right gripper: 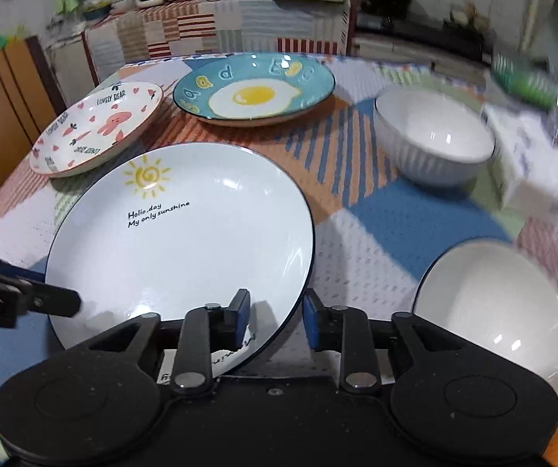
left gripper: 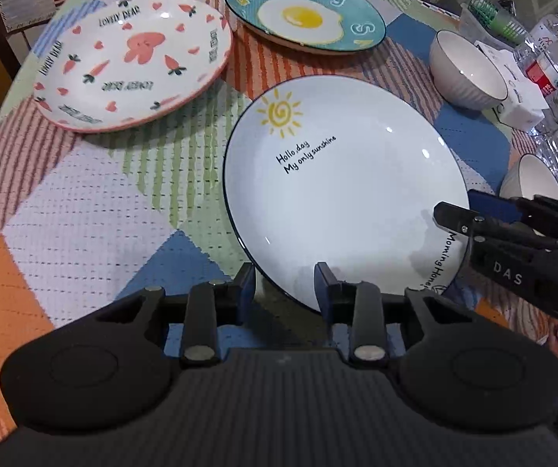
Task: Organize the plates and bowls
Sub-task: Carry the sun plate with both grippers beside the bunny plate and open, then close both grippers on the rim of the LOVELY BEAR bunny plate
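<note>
Sun plate (left gripper: 341,190): we find it at the table's (left gripper: 84,210) near edge. Left gripper (left gripper: 286,284) and right gripper (right gripper: 277,313) both gape, each straddling its near rim, unclamped.

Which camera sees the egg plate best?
The left wrist view: the egg plate shows sharp, nearly from above, with its whole fried egg and letters. The right wrist view also shows the egg plate whole, but flatter, at a lower angle.
</note>
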Available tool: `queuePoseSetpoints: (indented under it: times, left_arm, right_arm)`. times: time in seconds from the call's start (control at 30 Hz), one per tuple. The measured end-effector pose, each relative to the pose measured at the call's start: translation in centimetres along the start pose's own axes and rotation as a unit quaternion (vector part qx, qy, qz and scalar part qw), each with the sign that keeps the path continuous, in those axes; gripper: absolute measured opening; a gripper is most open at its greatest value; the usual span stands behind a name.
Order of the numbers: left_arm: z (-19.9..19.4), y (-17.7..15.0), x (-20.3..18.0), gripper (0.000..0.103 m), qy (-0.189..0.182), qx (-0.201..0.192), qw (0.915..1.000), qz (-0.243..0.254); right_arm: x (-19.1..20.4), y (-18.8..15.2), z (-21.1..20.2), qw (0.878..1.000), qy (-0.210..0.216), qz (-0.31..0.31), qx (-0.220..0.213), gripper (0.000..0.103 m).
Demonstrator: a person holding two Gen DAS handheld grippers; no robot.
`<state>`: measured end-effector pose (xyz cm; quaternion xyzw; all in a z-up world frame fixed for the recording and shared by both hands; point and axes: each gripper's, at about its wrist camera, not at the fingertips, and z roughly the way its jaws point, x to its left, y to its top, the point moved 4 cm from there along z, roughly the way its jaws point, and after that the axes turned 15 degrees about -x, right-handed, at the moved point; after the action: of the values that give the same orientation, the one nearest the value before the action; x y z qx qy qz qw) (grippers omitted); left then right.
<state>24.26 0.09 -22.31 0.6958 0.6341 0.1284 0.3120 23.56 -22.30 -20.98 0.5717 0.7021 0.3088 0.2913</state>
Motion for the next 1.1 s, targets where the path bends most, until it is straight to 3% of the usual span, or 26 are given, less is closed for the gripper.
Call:
queuePoseSetpoints:
  times: [0.27,0.63,0.83,0.93,1.1]
  left_arm:
    - [-4.2,1.2,0.1,0.033,0.005,-0.016,0.9999,0.001]
    - [-10.1,2.9,1.2,0.046,0.028,-0.051,0.9983,0.006]
    - [-12.0,4.6,2.2,0.054,0.04,-0.074,0.9964,0.01]
    - [-12.6,5.7,2.9,0.058,0.053,-0.088,0.9945,0.021]
    - [-12.3,7.3,4.2,0.066,0.062,-0.104,0.992,0.036]
  right_arm:
    - [0.1,2.4,-4.9,0.999,0.021,0.02,-0.021,0.062]
    - [3.1,6.3,-11.0,0.994,0.087,0.003,-0.064,0.073]
    - [5.1,8.3,-11.7,0.988,0.133,-0.001,-0.079,0.077]
    - [6.0,9.3,-11.2,0.985,0.15,0.001,-0.087,0.088]
    - [7.3,10.3,-8.8,0.984,0.162,-0.006,-0.069,0.088]
